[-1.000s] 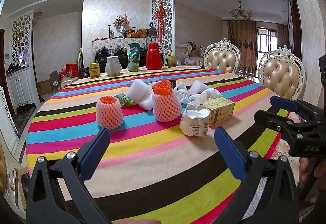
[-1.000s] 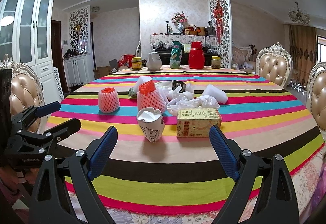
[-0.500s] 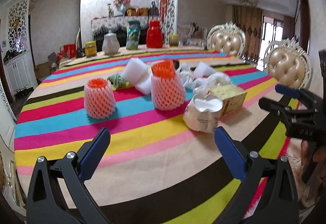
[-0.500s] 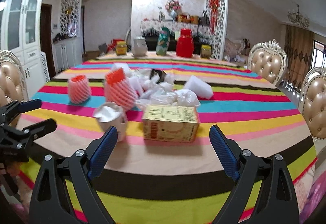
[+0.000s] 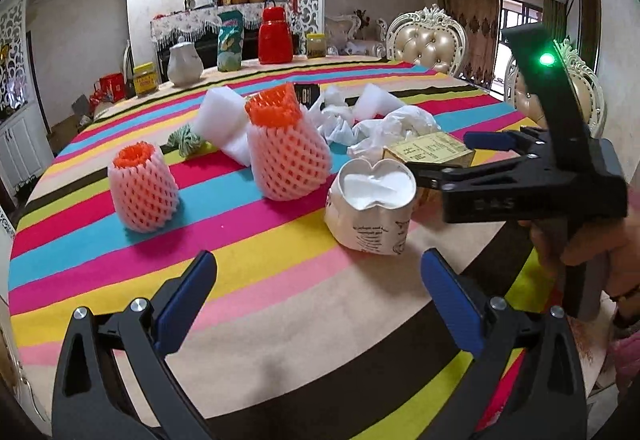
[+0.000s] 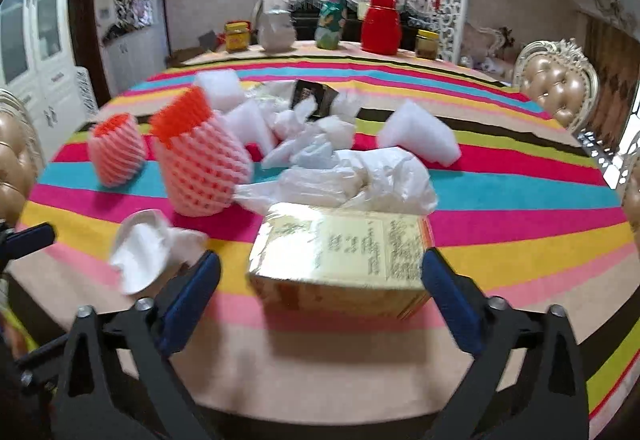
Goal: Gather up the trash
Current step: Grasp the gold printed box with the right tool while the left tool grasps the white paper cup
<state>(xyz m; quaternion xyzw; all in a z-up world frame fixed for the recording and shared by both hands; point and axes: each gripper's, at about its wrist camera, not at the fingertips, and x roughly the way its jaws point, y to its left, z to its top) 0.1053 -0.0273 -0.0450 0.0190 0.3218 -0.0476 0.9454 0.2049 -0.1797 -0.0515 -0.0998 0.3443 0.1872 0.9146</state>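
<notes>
Trash lies on a striped tablecloth. A crumpled white paper cup stands just ahead of my open, empty left gripper. A yellow cardboard box lies between the open jaws of my right gripper, whose blue pads flank it without touching. The right gripper also shows in the left wrist view, beside the cup and over the box. Two pink foam fruit nets, white foam pieces and crumpled plastic bags lie behind.
At the table's far edge stand a red jug, a white teapot, a green packet and jars. Padded chairs stand at the right side. A small dark box lies among the trash.
Both grippers have moved forward and lower toward the table. The right gripper has closed in so the yellow box now sits between its open jaws. The left is nearer the cup.
</notes>
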